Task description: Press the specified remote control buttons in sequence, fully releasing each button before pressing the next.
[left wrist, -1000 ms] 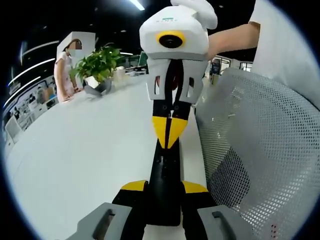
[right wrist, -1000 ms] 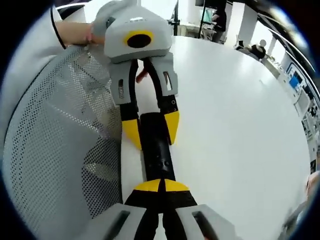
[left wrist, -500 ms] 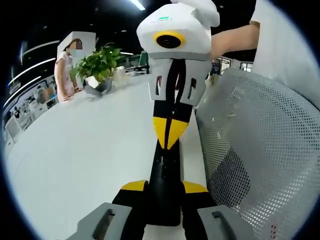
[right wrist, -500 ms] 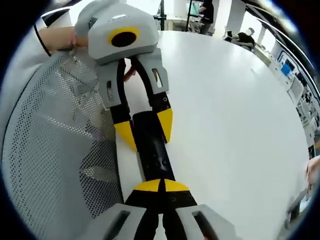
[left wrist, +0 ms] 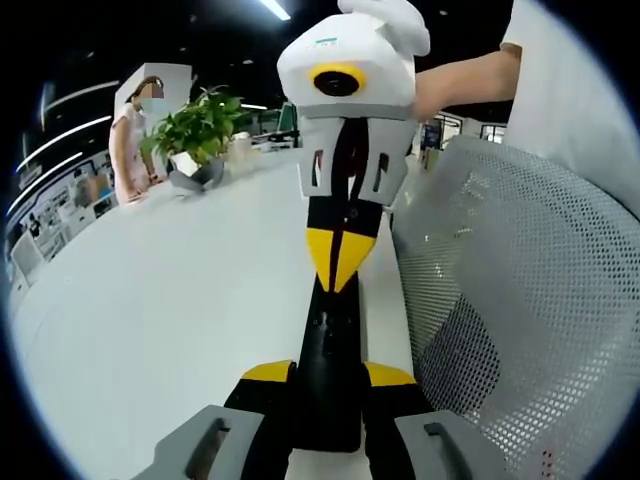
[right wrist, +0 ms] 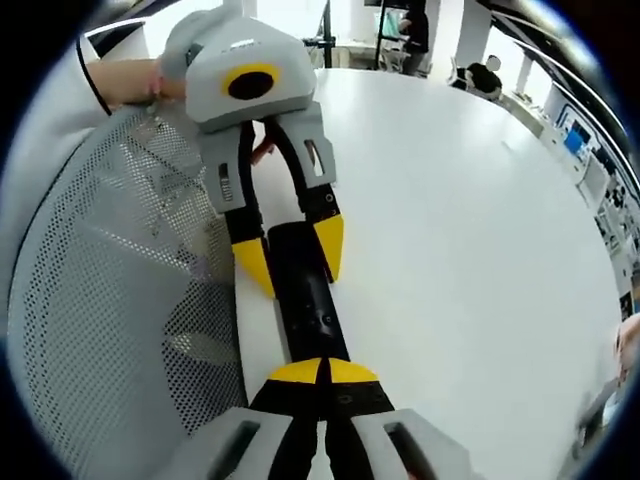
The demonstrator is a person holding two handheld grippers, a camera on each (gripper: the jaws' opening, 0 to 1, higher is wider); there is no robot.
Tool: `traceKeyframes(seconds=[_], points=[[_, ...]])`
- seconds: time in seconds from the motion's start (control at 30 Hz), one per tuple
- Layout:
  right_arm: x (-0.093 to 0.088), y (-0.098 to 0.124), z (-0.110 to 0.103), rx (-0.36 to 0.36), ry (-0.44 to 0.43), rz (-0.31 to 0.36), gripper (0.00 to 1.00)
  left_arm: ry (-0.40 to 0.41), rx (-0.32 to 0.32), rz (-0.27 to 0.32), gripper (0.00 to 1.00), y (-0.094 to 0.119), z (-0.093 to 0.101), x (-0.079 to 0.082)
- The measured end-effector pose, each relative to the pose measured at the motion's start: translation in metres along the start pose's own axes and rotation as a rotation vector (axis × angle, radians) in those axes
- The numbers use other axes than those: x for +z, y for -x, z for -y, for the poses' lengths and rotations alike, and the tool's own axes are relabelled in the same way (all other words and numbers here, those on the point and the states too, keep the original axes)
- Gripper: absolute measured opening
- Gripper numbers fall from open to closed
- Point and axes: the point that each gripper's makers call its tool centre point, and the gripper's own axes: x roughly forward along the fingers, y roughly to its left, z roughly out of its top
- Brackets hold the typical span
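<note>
- Remote control (left wrist: 333, 345), black and slim, lying lengthwise on the white bench (left wrist: 160, 300) close to its edge, beside a grey mesh chair back (left wrist: 520, 300).
- Near end of remote clamped between the yellow-tipped jaws of the left tongs (left wrist: 328, 378), one tip on each long side; same grip seen from the far side in the right gripper view (right wrist: 292, 255).
- Right tongs (right wrist: 322, 372) closed tight, tips pressed together with no gap, nothing between them, resting on top of the remote (right wrist: 310, 300) near its other end.
- From the left gripper view, right tongs (left wrist: 338, 270) pointing down onto the remote's upper face; whether a button is pushed in, cannot tell.
- Small button marks visible on the remote's top surface, too small to read.
- Potted green plant (left wrist: 195, 135) at the far side of the bench, a person (left wrist: 130, 140) standing beside it.
- Bare forearm (left wrist: 465, 78) and white sleeve behind the right tongs.
</note>
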Motion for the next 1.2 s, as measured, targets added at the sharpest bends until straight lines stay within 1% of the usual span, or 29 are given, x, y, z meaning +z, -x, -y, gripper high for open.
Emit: traceKeyframes(seconds=[0.13,0.17,0.27,0.3,0.33,0.37,0.53,0.63,0.7,0.77,0.8,0.83,0.9,0.93,0.97,1.03,1.07,1.13,1.2], points=[[-0.0059,0.0023,0.0015,-0.008,0.002,-0.014,0.00,-0.001,-0.001,0.000,0.25,-0.0001,-0.0001,0.0000],[-0.0053,0.0024,0.0014,-0.009,-0.020,-0.002,0.00,-0.001,-0.002,0.000,0.25,-0.0001,0.0001,0.0000],[-0.0044,0.0013,0.0010,-0.020,-0.024,-0.005,0.00,-0.001,-0.002,0.000,0.25,-0.0003,0.0003,0.0000],[-0.0044,0.0012,0.0007,-0.029,-0.004,-0.011,0.00,-0.001,-0.002,0.001,0.25,-0.0002,0.0003,0.0000],[-0.0046,0.0012,0.0014,-0.039,0.039,-0.022,0.00,-0.001,-0.002,0.001,0.25,-0.0003,0.0003,0.0000],[-0.0044,0.0008,0.0004,-0.047,0.058,-0.026,0.00,0.000,-0.002,0.001,0.25,-0.0003,0.0004,-0.0001],[-0.0035,-0.0006,0.0012,-0.060,0.073,-0.020,0.00,0.003,-0.001,0.004,0.25,-0.0005,0.0003,-0.0001],[-0.0036,-0.0011,0.0006,-0.060,0.115,-0.023,0.00,0.004,0.000,0.005,0.25,-0.0004,0.0004,-0.0001],[-0.0036,-0.0016,0.0006,-0.064,0.147,-0.044,0.00,0.006,0.001,0.008,0.25,-0.0004,0.0003,-0.0002],[-0.0036,-0.0021,0.0006,-0.072,0.173,-0.080,0.00,0.006,0.000,0.010,0.25,-0.0004,0.0002,-0.0003],[-0.0037,-0.0027,0.0010,-0.079,0.215,-0.111,0.00,0.006,0.001,0.009,0.25,-0.0004,0.0002,-0.0004],[-0.0037,-0.0031,0.0009,-0.081,0.237,-0.122,0.00,0.006,0.001,0.009,0.25,-0.0004,0.0003,-0.0003],[-0.0035,-0.0032,0.0005,-0.083,0.207,-0.112,0.00,0.006,0.001,0.008,0.25,-0.0004,0.0003,-0.0004],[-0.0032,-0.0031,0.0014,-0.086,0.152,-0.082,0.00,0.006,0.002,0.009,0.25,-0.0004,0.0003,-0.0004],[-0.0030,-0.0027,0.0019,-0.087,0.116,-0.061,0.00,0.006,0.002,0.009,0.25,-0.0004,0.0003,-0.0005],[-0.0021,-0.0010,0.0034,-0.093,0.032,0.011,0.00,0.005,0.003,0.008,0.25,-0.0003,0.0002,-0.0006],[-0.0016,-0.0003,0.0038,-0.090,-0.013,0.060,0.00,0.006,0.003,0.008,0.25,-0.0003,0.0002,-0.0006],[-0.0017,0.0013,0.0035,-0.065,-0.104,0.118,0.00,0.006,0.004,0.008,0.25,-0.0002,0.0002,-0.0007],[-0.0018,0.0023,0.0036,-0.037,-0.187,0.145,0.00,0.009,0.006,0.009,0.25,-0.0002,0.0003,-0.0007]])
